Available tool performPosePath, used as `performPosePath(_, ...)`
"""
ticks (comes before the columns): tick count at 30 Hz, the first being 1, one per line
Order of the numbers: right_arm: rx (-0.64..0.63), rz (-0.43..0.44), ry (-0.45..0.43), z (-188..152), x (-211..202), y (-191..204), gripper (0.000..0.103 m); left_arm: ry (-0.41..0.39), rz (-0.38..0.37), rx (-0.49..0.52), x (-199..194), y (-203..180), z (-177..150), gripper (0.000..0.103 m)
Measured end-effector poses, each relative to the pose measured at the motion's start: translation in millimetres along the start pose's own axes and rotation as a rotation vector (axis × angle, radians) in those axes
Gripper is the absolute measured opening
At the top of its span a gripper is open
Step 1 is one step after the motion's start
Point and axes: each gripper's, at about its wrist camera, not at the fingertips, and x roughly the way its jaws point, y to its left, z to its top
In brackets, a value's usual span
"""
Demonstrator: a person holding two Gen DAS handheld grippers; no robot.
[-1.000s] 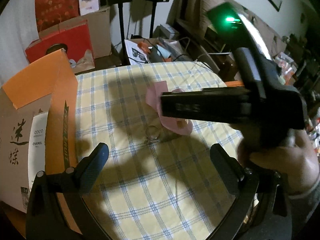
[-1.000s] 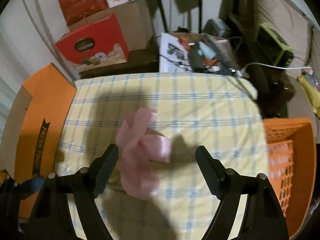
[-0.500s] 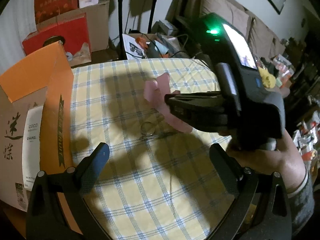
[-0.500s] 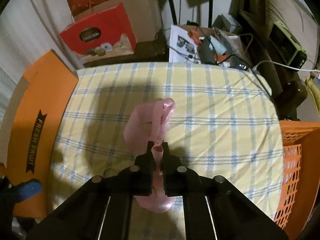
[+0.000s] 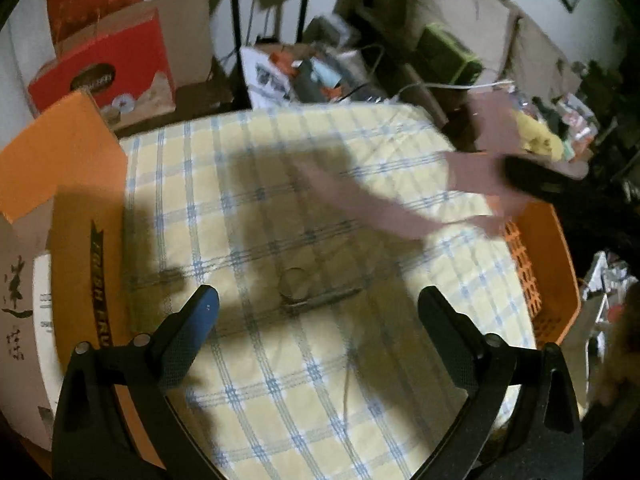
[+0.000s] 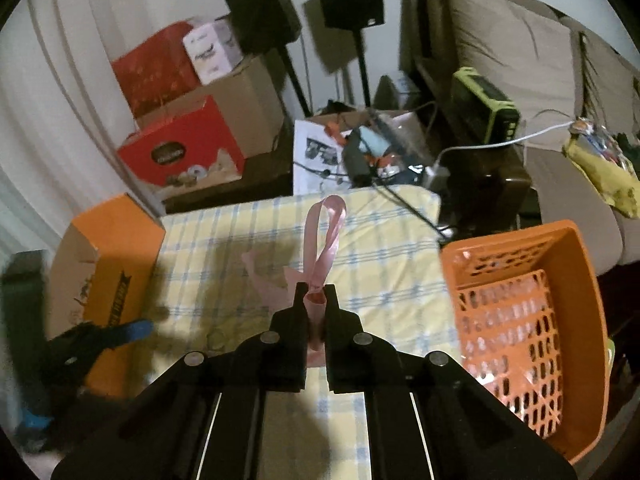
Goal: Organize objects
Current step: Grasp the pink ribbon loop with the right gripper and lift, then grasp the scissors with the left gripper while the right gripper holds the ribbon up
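Note:
My right gripper is shut on a pink plastic bag, whose handle loop sticks up past the fingertips. In the left wrist view the pink bag is a blurred streak above the checked tablecloth, trailing from the blurred right gripper near the orange basket. A small clear glass sits on the cloth just ahead of my left gripper. The left jaws are wide and closing, with nothing between the pads.
An orange cardboard fruit box stands along the table's left edge. The orange basket hangs off the right edge. Red boxes, speaker stands and a cluttered low table with cables sit behind the table.
My right gripper shut on the pink bag, then lifted it off the cloth and swung it right toward the orange basket. My left gripper edged closer to the glass.

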Motion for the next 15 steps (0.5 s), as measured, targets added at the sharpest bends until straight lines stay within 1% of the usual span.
performPosePath(3,0.011,0.010,-0.011,-4.9,-13.0,-3.7,0.005,0.044,-0.006,-0.037,18.2,5.4,-0.8,0.089)
performPosePath(6,0.012,0.009,-0.014,-11.7,-19.8,-5.2,0.005,0.050,0.002,-0.049,27.5,3.3,-3.9,0.089)
performPosePath(10,0.019,0.013,-0.007,-18.5,-19.0,-5.5,0.005,0.049,0.008,-0.062,34.3,-0.8,-4.7,0.089)
performPosePath(11,0.021,0.011,-0.007,-20.5,-19.6,-6.1,0.005,0.050,0.020,-0.060,36.1,-2.3,-5.8,0.089)
performPosePath(13,0.026,0.009,-0.006,-24.6,-20.4,-6.7,0.005,0.054,0.042,-0.060,41.5,-3.6,-6.7,0.085)
performPosePath(15,0.032,0.016,-0.005,-26.9,-21.2,-6.8,0.005,0.037,0.072,-0.048,43.9,-6.9,-8.8,0.083)
